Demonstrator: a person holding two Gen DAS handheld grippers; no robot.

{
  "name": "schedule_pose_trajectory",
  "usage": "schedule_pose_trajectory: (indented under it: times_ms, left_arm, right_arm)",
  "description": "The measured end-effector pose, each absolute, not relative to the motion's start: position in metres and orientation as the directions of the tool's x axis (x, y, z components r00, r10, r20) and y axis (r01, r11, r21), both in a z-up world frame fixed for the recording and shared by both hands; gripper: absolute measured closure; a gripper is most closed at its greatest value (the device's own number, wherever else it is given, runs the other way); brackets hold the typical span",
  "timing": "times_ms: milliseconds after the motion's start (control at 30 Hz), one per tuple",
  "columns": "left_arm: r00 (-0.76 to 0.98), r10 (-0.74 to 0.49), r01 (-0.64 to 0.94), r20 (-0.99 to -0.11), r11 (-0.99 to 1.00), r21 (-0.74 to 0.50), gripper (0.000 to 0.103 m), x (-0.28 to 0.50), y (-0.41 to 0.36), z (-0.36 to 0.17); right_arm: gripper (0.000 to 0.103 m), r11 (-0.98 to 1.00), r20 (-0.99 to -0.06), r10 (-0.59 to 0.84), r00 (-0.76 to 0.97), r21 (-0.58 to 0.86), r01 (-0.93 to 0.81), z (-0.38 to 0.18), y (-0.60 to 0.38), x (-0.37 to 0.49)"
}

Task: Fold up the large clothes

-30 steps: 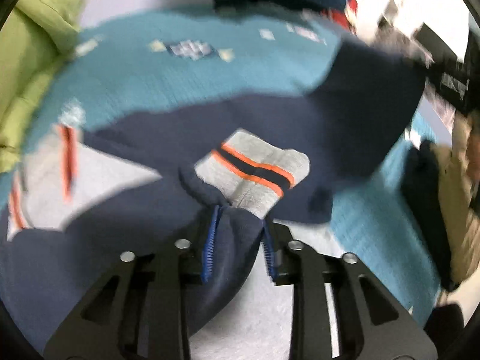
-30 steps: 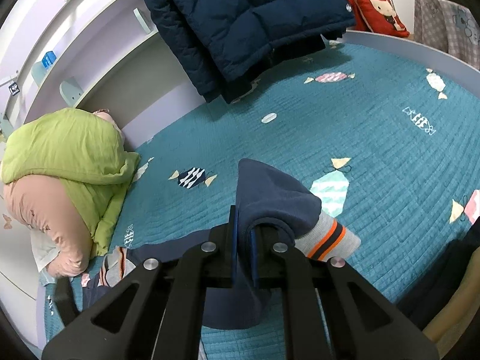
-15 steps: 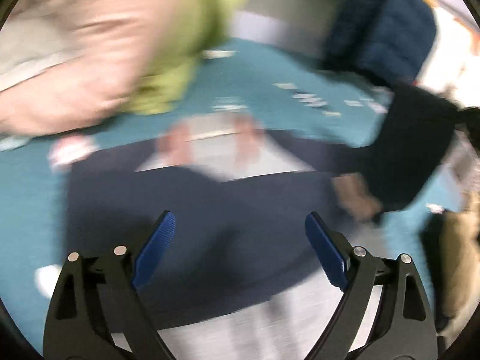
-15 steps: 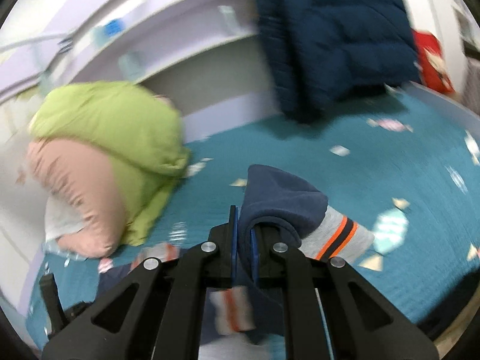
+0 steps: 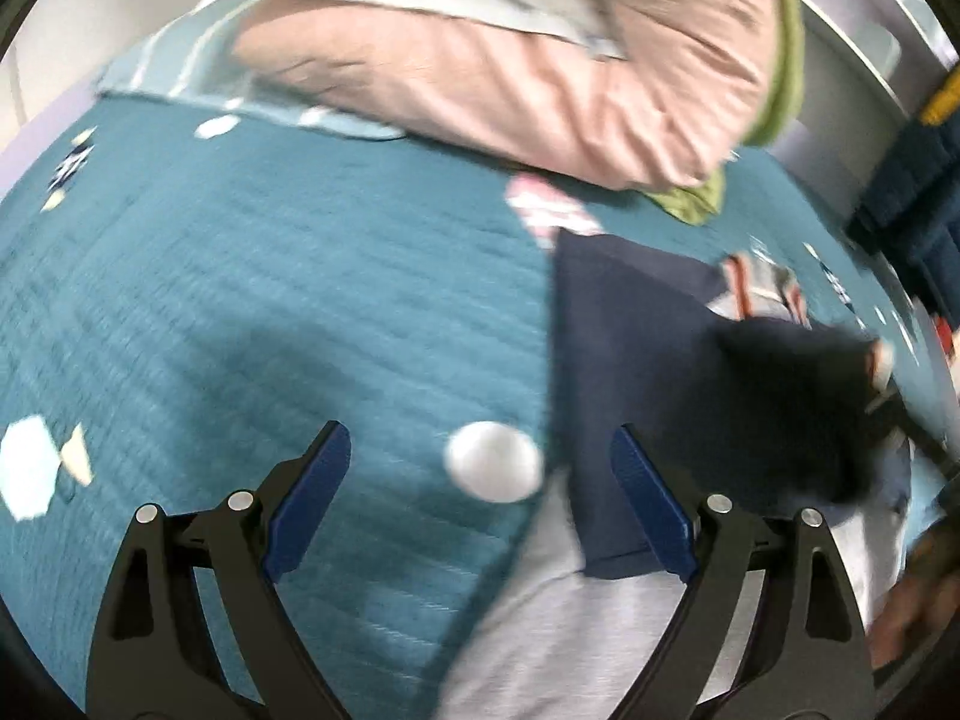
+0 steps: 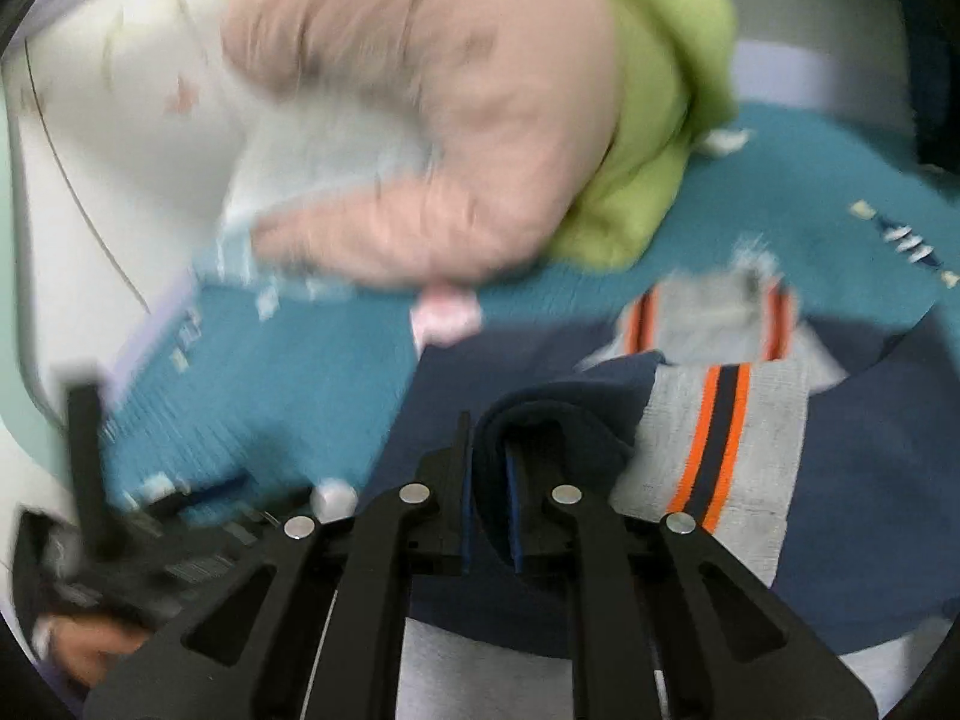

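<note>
Navy sweater (image 6: 888, 480) (grey, orange-striped cuff), flat on teal quilt (image 6: 288, 372)

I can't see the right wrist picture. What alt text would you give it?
The right gripper holds a navy sleeve with a grey, orange-striped cuff, its jaws just easing apart, over a navy garment on a teal quilt. A pink and green bundle lies behind.

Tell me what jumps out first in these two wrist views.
The right gripper, jaws just easing apart, has a navy fold of the sweater between them, beside its grey cuff with orange stripes. Behind it, a pink and green bundle lies on the teal quilt.
</note>
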State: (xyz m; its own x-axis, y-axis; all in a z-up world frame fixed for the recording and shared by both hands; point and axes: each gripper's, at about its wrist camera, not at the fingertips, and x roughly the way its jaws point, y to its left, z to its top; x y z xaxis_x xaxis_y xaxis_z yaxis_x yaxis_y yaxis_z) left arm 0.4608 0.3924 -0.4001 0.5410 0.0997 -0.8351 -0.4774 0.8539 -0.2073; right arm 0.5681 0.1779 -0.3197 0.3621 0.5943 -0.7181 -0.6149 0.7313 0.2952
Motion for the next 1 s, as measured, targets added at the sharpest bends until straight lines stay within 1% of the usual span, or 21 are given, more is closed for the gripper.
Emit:
schedule_pose_trajectory:
  times_ms: [33, 67, 100, 133, 167, 233, 300, 400, 433, 500, 567, 600, 633, 667, 733, 767, 800, 833, 900, 933, 1000]
  left_arm:
    - [0.537, 0.101, -0.484, -0.837, 0.850, -0.209, 0.014, 0.457, 0.394, -0.401]
    - [0.534, 0.107, -0.492, -0.839, 0.846, -0.205, 0.014, 0.456, 0.397, -0.401]
    - [0.533, 0.107, -0.491, -0.839, 0.846, -0.205, 0.014, 0.453, 0.399, -0.401]
    - [0.535, 0.105, -0.489, -0.839, 0.847, -0.206, 0.014, 0.451, 0.401, -0.401]
    - [0.536, 0.109, -0.493, -0.837, 0.846, -0.205, 0.014, 0.449, 0.402, -0.399]
    - [0.540, 0.107, -0.498, -0.835, 0.840, -0.214, 0.014, 0.448, 0.405, -0.398]
    - [0.549, 0.100, -0.506, -0.830, 0.830, -0.234, 0.014, 0.447, 0.405, -0.395]
    - [0.553, 0.087, -0.500, -0.829, 0.830, -0.246, 0.014, 0.450, 0.398, -0.389]
    - [0.557, 0.079, -0.485, -0.827, 0.839, -0.247, 0.014, 0.452, 0.393, -0.387]
    - [0.567, 0.059, -0.433, -0.822, 0.870, -0.237, 0.014, 0.460, 0.375, -0.382]
    - [0.578, 0.010, -0.354, -0.816, 0.904, -0.239, 0.014, 0.472, 0.347, -0.377]
    - [0.582, -0.004, -0.329, -0.813, 0.914, -0.240, 0.014, 0.477, 0.336, -0.375]
    - [0.584, -0.027, -0.299, -0.811, 0.922, -0.246, 0.014, 0.483, 0.325, -0.375]
    - [0.586, -0.064, -0.261, -0.808, 0.929, -0.263, 0.014, 0.489, 0.311, -0.374]
    - [0.582, -0.150, -0.190, -0.799, 0.930, -0.314, 0.014, 0.504, 0.282, -0.374]
    - [0.576, -0.189, -0.161, -0.796, 0.928, -0.337, 0.014, 0.511, 0.269, -0.375]
    - [0.563, -0.225, -0.128, -0.795, 0.927, -0.353, 0.014, 0.520, 0.253, -0.377]
    - [0.548, -0.250, -0.101, -0.798, 0.927, -0.360, 0.014, 0.527, 0.240, -0.379]
    - [0.526, -0.282, -0.046, -0.802, 0.932, -0.358, 0.014, 0.541, 0.212, -0.382]
    - [0.515, -0.289, -0.026, -0.807, 0.936, -0.352, 0.014, 0.548, 0.198, -0.384]
    - [0.505, -0.274, -0.024, -0.818, 0.943, -0.331, 0.014, 0.558, 0.181, -0.387]
  right_arm:
    - [0.075, 0.738, -0.759, 0.557, 0.338, 0.265, -0.620, -0.338, 0.190, 0.565]
    - [0.069, 0.745, -0.778, 0.535, 0.331, 0.250, -0.618, -0.345, 0.195, 0.564]
    - [0.060, 0.752, -0.795, 0.517, 0.318, 0.245, -0.612, -0.352, 0.198, 0.562]
    - [0.054, 0.746, -0.796, 0.527, 0.298, 0.265, -0.611, -0.353, 0.196, 0.559]
    - [0.052, 0.739, -0.791, 0.537, 0.293, 0.274, -0.615, -0.351, 0.193, 0.555]
    - [0.035, 0.737, -0.780, 0.536, 0.323, 0.247, -0.629, -0.338, 0.183, 0.548]
    - [0.031, 0.742, -0.759, 0.554, 0.342, 0.263, -0.617, -0.327, 0.167, 0.548]
    - [0.030, 0.761, -0.745, 0.572, 0.342, 0.328, -0.559, -0.314, 0.129, 0.560]
    - [0.030, 0.766, -0.743, 0.577, 0.340, 0.348, -0.540, -0.312, 0.117, 0.564]
    - [0.030, 0.775, -0.708, 0.605, 0.363, 0.422, -0.471, -0.304, 0.075, 0.574]
    - [0.030, 0.797, -0.694, 0.593, 0.408, 0.436, -0.417, -0.298, 0.040, 0.589]
    - [0.032, 0.807, -0.697, 0.583, 0.417, 0.440, -0.393, -0.299, 0.024, 0.599]
    - [0.039, 0.815, -0.701, 0.575, 0.421, 0.444, -0.374, -0.300, 0.013, 0.606]
    - [0.042, 0.808, -0.703, 0.586, 0.402, 0.472, -0.352, -0.304, -0.003, 0.620]
    - [0.060, 0.806, -0.727, 0.591, 0.350, 0.514, -0.293, -0.320, -0.029, 0.642]
    - [0.063, 0.820, -0.752, 0.572, 0.328, 0.509, -0.262, -0.329, -0.040, 0.651]
    - [0.077, 0.831, -0.771, 0.555, 0.312, 0.501, -0.242, -0.338, -0.049, 0.657]
    - [0.087, 0.845, -0.790, 0.534, 0.302, 0.485, -0.226, -0.347, -0.059, 0.665]
    - [0.088, 0.893, -0.831, 0.449, 0.329, 0.407, -0.190, -0.358, -0.077, 0.671]
    - [0.088, 0.905, -0.842, 0.425, 0.334, 0.392, -0.165, -0.365, -0.088, 0.675]
    - [0.089, 0.867, -0.809, 0.497, 0.314, 0.479, -0.139, -0.374, -0.104, 0.680]
